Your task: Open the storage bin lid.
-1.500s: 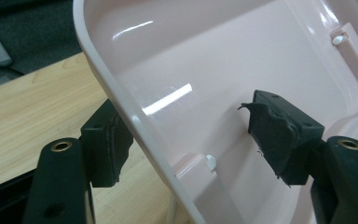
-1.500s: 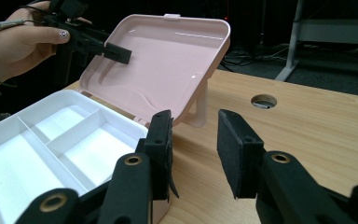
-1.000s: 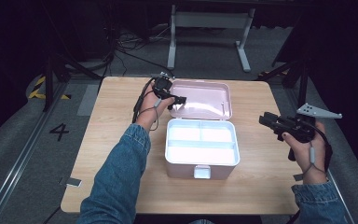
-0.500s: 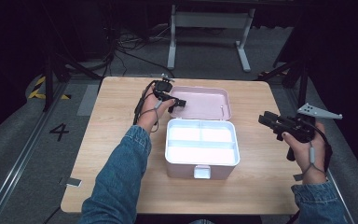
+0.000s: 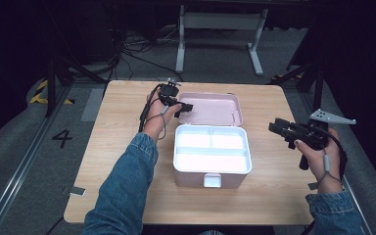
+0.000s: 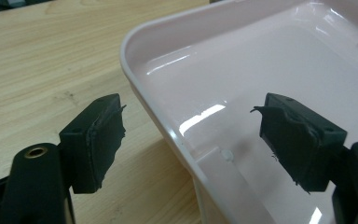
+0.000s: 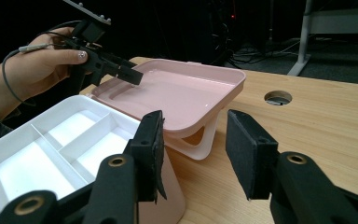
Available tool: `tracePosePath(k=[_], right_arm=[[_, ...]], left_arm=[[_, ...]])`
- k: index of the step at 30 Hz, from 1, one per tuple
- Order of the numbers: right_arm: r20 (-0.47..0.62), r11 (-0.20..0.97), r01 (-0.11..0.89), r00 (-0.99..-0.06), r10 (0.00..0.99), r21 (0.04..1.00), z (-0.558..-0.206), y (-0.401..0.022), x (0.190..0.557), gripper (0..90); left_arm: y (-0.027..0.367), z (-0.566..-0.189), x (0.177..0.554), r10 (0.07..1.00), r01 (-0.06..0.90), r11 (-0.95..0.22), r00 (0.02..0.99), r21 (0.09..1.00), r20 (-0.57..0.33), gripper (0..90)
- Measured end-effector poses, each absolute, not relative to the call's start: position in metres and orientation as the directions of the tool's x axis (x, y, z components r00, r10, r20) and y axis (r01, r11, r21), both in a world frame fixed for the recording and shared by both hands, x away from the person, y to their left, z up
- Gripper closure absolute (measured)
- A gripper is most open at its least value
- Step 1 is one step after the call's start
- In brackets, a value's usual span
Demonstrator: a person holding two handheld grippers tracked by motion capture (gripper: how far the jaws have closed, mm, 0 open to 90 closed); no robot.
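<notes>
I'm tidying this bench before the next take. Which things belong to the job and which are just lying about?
In use:
- pink plastic box with its open lid
- white divided tray inside the box
- left gripper, jaws open astride the lid's rim
- right gripper, open beside the box

Lying about:
- small grey tag at the wooden table's edge

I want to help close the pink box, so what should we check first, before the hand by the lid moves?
1. Lid fully open, lying flat behind the box: ok.
2. Left gripper open, jaws either side of the lid's rim: ok.
3. Rim actually gripped: not ok, the jaws stand apart from it.
4. White tray compartments have nothing sticking up: ok.
5. Right gripper out of the lid's way, beside the box: ok.
6. Latch at the front ready to catch: cannot tell.
</notes>
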State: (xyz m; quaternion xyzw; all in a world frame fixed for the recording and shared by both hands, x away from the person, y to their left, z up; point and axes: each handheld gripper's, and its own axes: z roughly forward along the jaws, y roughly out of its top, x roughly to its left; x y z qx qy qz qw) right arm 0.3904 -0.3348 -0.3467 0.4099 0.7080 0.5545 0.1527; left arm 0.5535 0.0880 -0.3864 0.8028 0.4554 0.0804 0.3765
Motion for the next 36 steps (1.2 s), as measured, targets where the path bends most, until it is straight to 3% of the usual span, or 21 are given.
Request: tracePosePath(k=[6, 12, 22, 28, 36], right_arm=[[0.243, 0.046, 0.414, -0.616, 0.749, 0.909, -0.346, -0.334, 0.391, 56.9], [0.239, 0.06, 0.421, -0.619, 0.748, 0.905, -0.349, -0.334, 0.395, 55.3], [0.204, 0.113, 0.417, -0.641, 0.74, 0.902, -0.346, -0.328, 0.411, 45.1], [0.205, 0.125, 0.425, -0.648, 0.733, 0.897, -0.344, -0.328, 0.421, 44.1], [0.213, 0.155, 0.466, -0.644, 0.735, 0.871, -0.345, -0.332, 0.426, 43.2]], left_arm=[[0.096, -0.371, 0.543, 0.778, 0.634, -0.293, 0.593, 0.715, -0.207, 22.6], [0.114, -0.347, 0.503, 0.744, 0.551, -0.312, 0.648, 0.774, -0.161, 22.8], [0.144, -0.311, 0.441, 0.721, 0.454, -0.339, 0.688, 0.824, -0.083, 23.3], [0.167, -0.306, 0.405, 0.728, 0.456, -0.374, 0.684, 0.808, -0.049, 23.5], [0.195, -0.325, 0.381, 0.764, 0.528, -0.417, 0.644, 0.74, -0.029, 23.4]])
